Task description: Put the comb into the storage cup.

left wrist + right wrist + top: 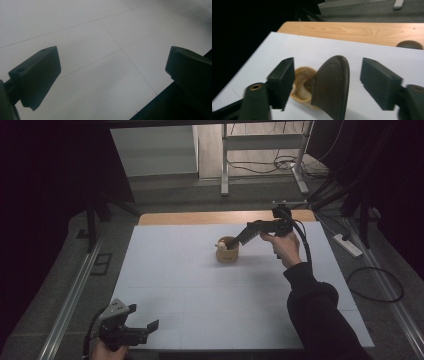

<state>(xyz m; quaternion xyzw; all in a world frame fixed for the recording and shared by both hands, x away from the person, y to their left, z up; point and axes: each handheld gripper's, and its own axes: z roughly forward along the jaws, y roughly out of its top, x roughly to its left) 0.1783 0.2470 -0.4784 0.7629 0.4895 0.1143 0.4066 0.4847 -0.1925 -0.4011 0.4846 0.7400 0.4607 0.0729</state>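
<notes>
White tabletop (200, 295): wooden bowl (227, 253) holds ridged paddle (332, 85).

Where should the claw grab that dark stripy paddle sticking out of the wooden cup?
Probably the rounded top of the paddle, which stands free above the wooden cup. Come in as the right claw does: its jaws stand open either side.

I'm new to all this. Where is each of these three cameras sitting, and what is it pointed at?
High view: above the near side, looking forward and down on the white table; forearms, hands and both tongs show.
Left gripper view: rides on the left tongs, looking down at bare tabletop near its front edge, jaws wide apart.
Right gripper view: rides on the right tongs, facing the wooden cup and a dark ribbed piece standing between the parted jaws.
Shared: the high and right views both show the cup.
</notes>
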